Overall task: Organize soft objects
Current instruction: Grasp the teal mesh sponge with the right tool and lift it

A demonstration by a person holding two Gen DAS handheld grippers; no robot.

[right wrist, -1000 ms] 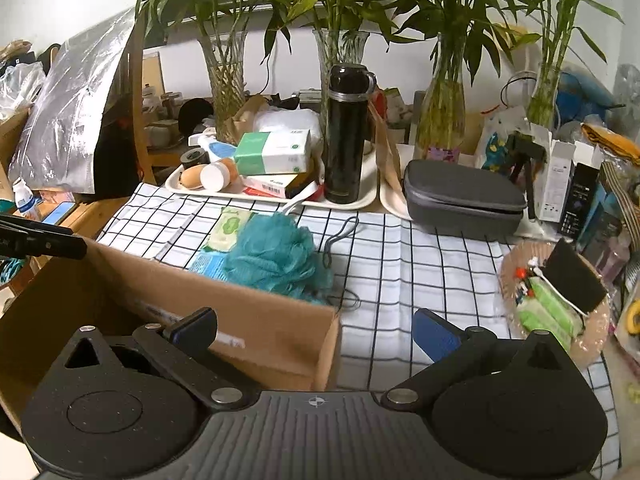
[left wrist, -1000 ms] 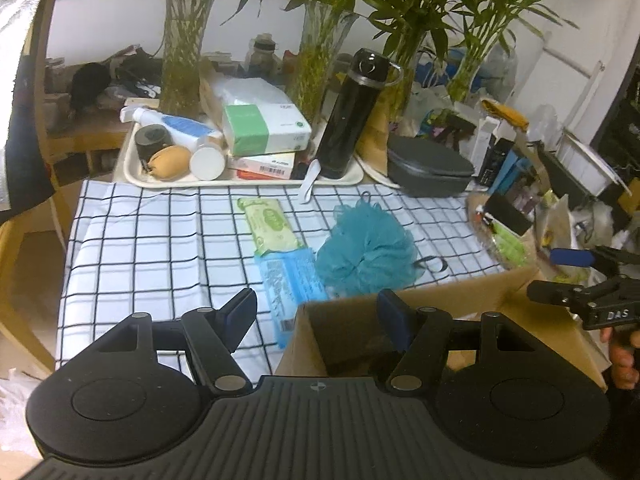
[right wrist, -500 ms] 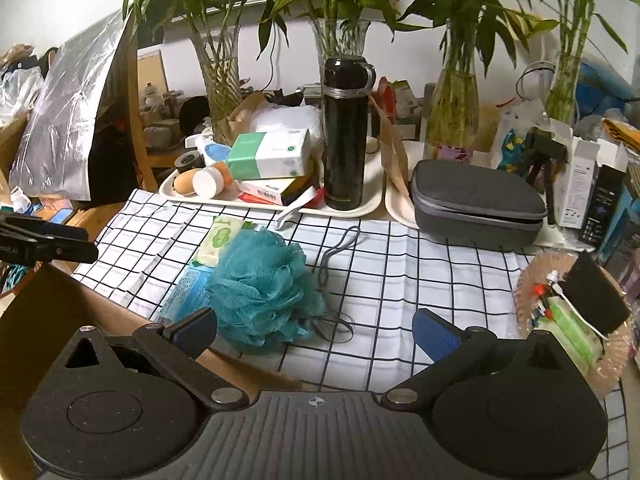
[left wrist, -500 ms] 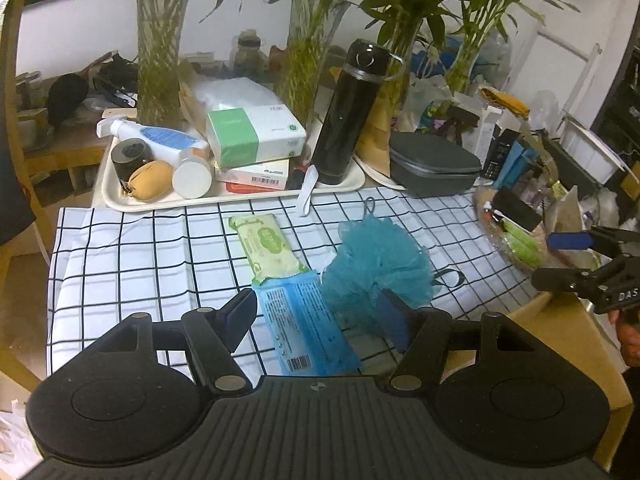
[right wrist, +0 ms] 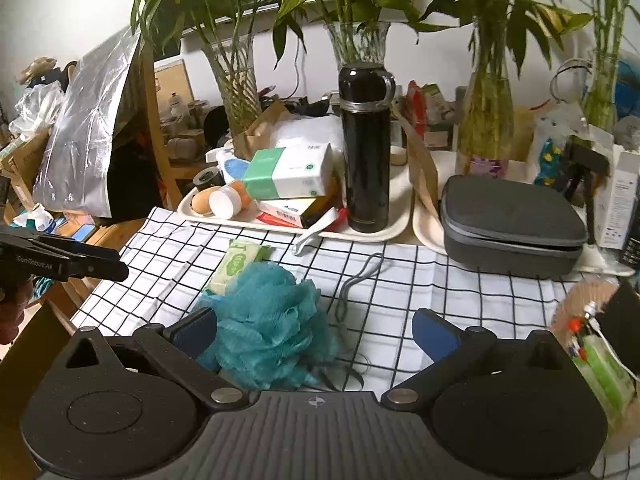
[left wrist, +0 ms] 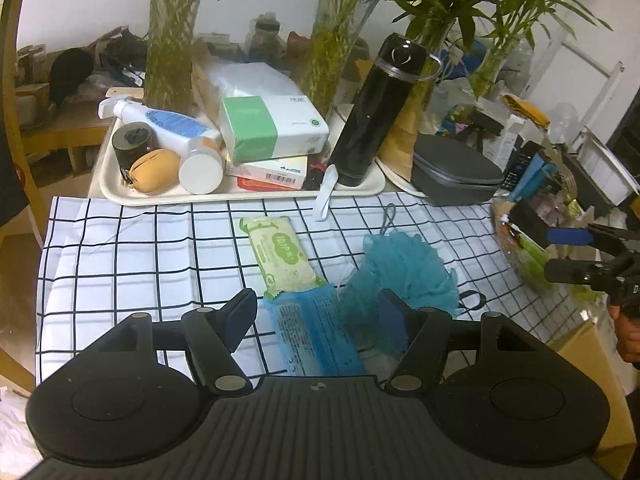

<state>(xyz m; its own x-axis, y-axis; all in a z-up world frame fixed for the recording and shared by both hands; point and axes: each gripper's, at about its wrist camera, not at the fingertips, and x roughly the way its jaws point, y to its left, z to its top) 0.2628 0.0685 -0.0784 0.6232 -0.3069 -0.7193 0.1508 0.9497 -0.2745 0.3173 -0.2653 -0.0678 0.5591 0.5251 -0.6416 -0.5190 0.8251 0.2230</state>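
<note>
A teal mesh bath pouf [left wrist: 404, 272] [right wrist: 272, 328] lies on the checked cloth. A blue wipes pack [left wrist: 316, 332] and a green wipes pack [left wrist: 282, 254] [right wrist: 236, 264] lie to its left. My left gripper [left wrist: 318, 316] is open, with the blue pack between its fingers and the pouf by the right finger. My right gripper [right wrist: 316, 334] is open and straddles the pouf, whose bulk sits by the left finger. Each gripper shows at the edge of the other's view. A cardboard box [left wrist: 600, 360] sits at the table's near edge.
A cream tray [left wrist: 120, 194] at the back holds a tissue box [left wrist: 272, 126], bottles and a black flask [left wrist: 372, 108]. A grey case [right wrist: 512, 220] sits back right. Glass vases with bamboo stand behind. A basket of small items [right wrist: 596, 344] is at the right.
Both grippers have moved forward from above the cardboard box over the cloth. The box has dropped out of the middle of both views; the pouf and wipes packs are now close.
</note>
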